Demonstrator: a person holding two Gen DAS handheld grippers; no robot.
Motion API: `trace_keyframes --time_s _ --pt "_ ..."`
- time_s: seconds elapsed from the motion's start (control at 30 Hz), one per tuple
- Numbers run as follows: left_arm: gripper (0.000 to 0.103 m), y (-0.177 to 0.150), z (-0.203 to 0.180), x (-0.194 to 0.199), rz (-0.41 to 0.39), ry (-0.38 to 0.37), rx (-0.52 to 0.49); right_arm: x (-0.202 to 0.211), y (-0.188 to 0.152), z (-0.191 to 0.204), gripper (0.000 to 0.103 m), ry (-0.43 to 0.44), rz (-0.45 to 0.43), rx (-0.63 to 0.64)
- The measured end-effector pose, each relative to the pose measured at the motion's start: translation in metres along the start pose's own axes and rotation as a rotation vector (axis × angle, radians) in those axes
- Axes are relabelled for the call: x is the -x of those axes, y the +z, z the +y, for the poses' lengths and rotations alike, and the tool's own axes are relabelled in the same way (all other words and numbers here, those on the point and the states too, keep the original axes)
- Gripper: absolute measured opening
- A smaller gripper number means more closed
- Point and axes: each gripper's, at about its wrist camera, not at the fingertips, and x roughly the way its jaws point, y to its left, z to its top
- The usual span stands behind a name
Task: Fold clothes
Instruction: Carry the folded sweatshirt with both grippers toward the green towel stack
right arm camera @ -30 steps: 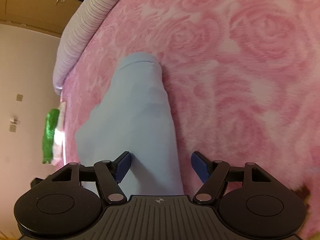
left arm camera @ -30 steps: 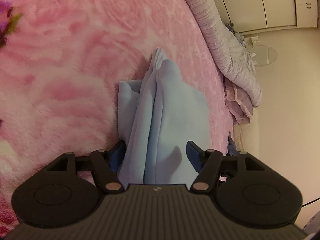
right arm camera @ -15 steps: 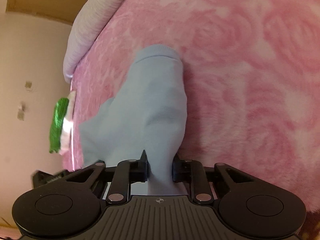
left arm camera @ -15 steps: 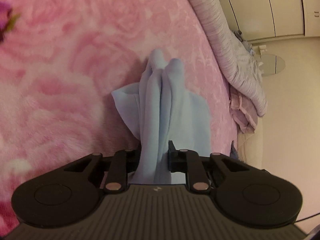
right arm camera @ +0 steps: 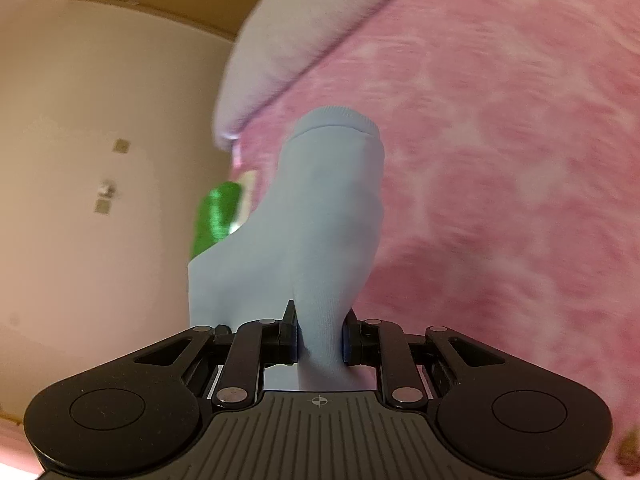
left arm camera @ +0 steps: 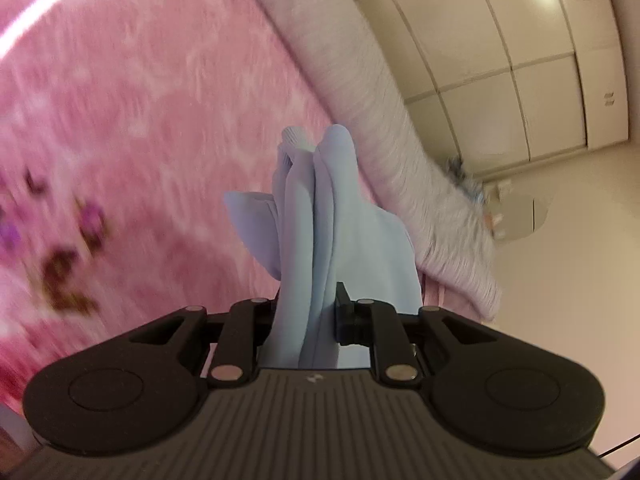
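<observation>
A light blue garment [left arm camera: 320, 216] hangs bunched in folds from my left gripper [left arm camera: 308, 312], which is shut on it and holds it above the pink rose-patterned bed cover [left arm camera: 140, 120]. The same light blue garment [right arm camera: 320, 216] shows in the right wrist view, with a ribbed cuff at its far end. My right gripper [right arm camera: 320, 338] is shut on it near the close end. The cloth between the two grippers is hidden.
A lilac striped rolled duvet [left arm camera: 384, 112] lies along the bed's far edge, also in the right wrist view [right arm camera: 288, 40]. Cream wardrobe doors [left arm camera: 520, 60] stand behind it. A green item [right arm camera: 216, 212] sits at the bed's edge by the beige wall [right arm camera: 100, 140].
Both grippers closed on the blue garment, then lifted it off the bed cover. Both views have tilted up, so the wall and wardrobe now show more.
</observation>
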Motion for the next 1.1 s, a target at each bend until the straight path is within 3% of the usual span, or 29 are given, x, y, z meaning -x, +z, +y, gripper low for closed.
trace_keyframes --time_s 0.23,0.47,0.63,0.77,0.97,1.1 --pt "0.015 0.109 0.039 0.063 -0.034 -0.017 -0.031 -0.091 -0.007 0.092 0.018 0.052 -0.017 0.039" --pt "0.015 0.275 0.090 0.125 0.033 -0.007 -0.117 -0.217 -0.017 0.192 0.018 0.066 -0.066 -0.015" --pt "0.015 0.388 0.117 0.148 0.043 -0.017 -0.191 -0.309 0.004 0.259 0.018 0.088 -0.122 0.001" --pt "0.015 0.461 0.140 0.146 0.010 -0.013 -0.192 -0.378 0.034 0.299 0.018 0.097 -0.143 0.006" --pt "0.015 0.533 0.170 0.124 -0.023 -0.008 -0.195 -0.459 0.085 0.327 0.018 0.073 -0.146 0.037" --pt "0.015 0.540 0.193 0.110 -0.006 0.008 -0.172 -0.491 0.099 0.320 0.018 0.048 -0.115 0.045"
